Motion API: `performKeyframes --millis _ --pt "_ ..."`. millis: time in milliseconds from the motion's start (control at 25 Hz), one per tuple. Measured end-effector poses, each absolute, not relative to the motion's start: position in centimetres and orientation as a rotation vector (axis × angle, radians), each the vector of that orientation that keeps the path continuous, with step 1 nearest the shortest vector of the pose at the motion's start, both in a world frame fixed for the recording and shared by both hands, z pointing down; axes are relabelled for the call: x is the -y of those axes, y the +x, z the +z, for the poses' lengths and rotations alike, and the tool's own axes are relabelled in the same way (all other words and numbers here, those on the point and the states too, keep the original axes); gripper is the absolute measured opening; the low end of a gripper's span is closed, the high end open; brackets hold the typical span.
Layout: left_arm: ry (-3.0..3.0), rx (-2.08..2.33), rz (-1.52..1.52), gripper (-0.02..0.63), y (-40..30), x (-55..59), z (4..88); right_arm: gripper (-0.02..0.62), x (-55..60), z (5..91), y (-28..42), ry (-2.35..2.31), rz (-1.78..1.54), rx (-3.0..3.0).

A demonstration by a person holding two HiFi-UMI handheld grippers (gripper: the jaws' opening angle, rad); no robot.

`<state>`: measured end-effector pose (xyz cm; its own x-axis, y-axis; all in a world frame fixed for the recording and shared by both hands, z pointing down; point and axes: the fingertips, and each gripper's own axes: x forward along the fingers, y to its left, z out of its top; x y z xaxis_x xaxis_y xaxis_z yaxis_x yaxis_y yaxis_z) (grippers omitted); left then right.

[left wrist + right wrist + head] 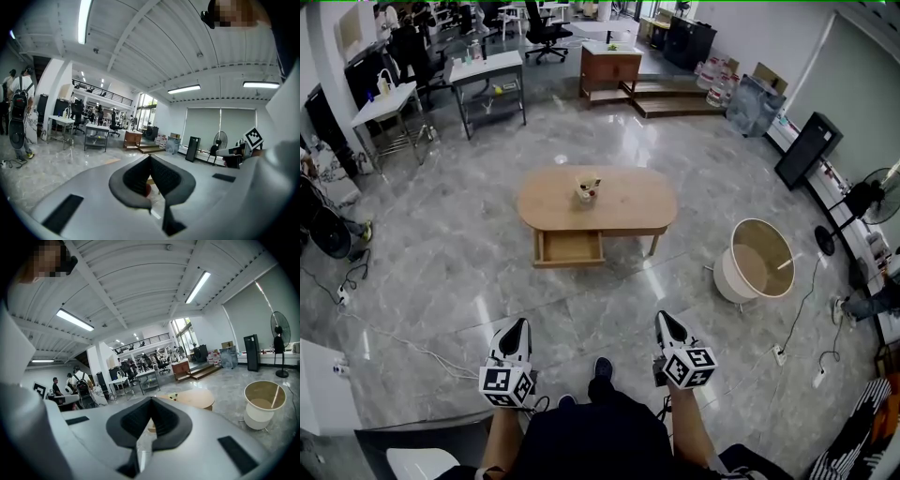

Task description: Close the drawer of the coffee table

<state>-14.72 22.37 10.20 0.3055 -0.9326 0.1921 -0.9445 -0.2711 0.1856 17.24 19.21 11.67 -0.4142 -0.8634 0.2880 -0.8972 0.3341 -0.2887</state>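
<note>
An oval wooden coffee table (623,200) stands on the grey marble floor ahead of me. Its drawer (569,248) is pulled out toward me on the left side and looks bare inside. A small cup with items (587,191) sits on the tabletop. My left gripper (517,330) and right gripper (667,323) are held low, well short of the table, jaws shut with nothing between them. In the right gripper view the tabletop (192,398) shows beyond the shut right gripper (151,400). The left gripper (150,157) view looks mostly across the room.
A round white tub with a tan interior (756,260) stands right of the table. Cables and power strips (781,355) lie on the floor at both sides. Desks (487,80), a wooden cabinet (610,67), chairs and people fill the far room. A fan (862,199) stands at right.
</note>
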Motion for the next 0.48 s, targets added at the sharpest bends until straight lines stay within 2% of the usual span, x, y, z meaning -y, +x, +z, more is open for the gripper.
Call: performKeyframes --millis 480 --pt "2.264 1.781 0.099 0.025 -15.7 -18.3 11.3 0.026 -13.1 11.7 17.0 1.587 0.605 2.556"
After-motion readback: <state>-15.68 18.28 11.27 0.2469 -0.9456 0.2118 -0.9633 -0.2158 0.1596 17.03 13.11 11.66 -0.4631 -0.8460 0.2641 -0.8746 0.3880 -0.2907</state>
